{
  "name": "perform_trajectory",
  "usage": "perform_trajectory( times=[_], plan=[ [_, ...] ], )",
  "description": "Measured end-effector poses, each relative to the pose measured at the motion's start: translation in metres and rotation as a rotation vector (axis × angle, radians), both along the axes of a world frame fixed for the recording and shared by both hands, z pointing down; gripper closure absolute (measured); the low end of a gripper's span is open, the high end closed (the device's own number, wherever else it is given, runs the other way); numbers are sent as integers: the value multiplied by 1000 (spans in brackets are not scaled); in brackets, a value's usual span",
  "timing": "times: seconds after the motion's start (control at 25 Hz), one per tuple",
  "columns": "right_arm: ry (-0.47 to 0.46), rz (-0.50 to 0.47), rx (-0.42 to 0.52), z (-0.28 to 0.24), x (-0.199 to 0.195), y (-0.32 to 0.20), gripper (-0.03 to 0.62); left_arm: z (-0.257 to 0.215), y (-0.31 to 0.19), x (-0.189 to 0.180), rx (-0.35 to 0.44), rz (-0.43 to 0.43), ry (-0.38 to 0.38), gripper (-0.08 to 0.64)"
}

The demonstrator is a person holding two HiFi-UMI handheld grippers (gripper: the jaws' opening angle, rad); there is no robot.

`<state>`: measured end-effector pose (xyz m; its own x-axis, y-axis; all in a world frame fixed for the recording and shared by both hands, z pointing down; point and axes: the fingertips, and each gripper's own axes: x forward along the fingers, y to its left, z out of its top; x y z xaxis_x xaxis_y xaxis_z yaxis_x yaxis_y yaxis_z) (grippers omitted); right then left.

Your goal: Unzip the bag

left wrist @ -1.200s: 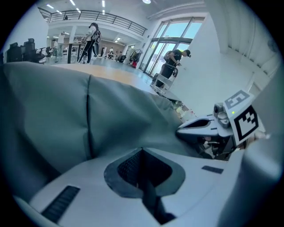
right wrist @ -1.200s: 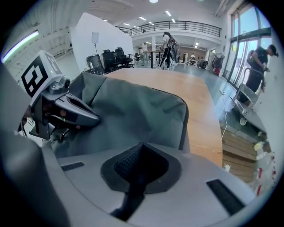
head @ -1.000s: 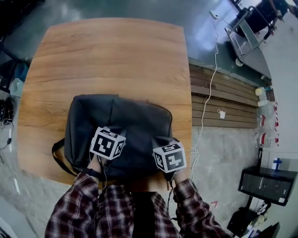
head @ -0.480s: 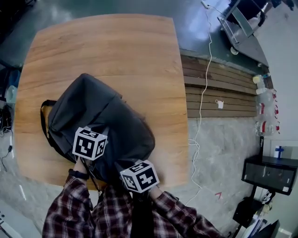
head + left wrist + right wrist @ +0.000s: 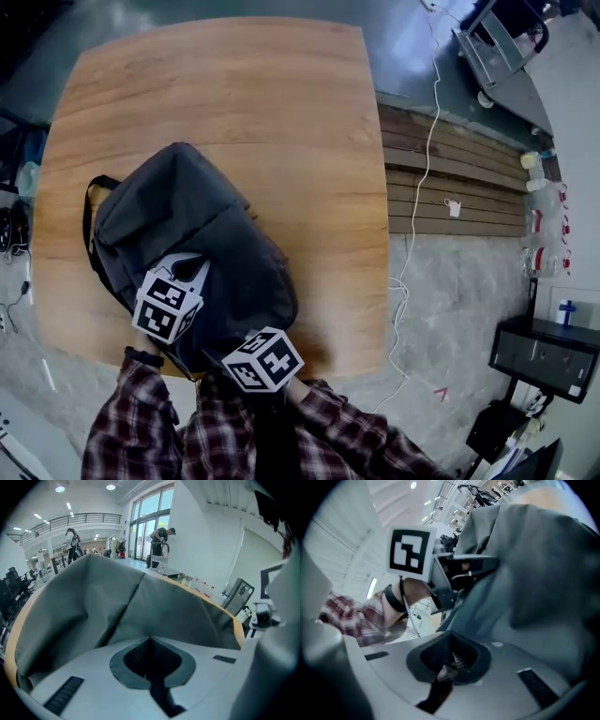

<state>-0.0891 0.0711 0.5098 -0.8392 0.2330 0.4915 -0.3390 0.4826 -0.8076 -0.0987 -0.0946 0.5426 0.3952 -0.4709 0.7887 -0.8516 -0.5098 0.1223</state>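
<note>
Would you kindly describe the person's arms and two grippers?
The left gripper and right gripper have pale grey jaws with dark mesh pads, and each carries a white cube printed with black square markers. The sleeves are red, white and dark plaid; a black band circles the left wrist.

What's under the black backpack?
The backpack lies on a wooden table; bare wood shows beside and beyond it. One strap loops out at its side. Whatever lies directly beneath is covered by the bag, so I cannot tell.
</note>
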Motion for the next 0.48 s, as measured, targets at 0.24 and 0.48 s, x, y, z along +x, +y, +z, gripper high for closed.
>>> perform_trajectory(
  times=[0.24,0.48],
  plan=[
    [-99,129,377,-64,66,-122,591,-2,-4,0,41,-12,-31,551],
    [78,-113,663,-42,96,-235,581,-2,-3,-2,43,-11,-9,551]
  ],
)
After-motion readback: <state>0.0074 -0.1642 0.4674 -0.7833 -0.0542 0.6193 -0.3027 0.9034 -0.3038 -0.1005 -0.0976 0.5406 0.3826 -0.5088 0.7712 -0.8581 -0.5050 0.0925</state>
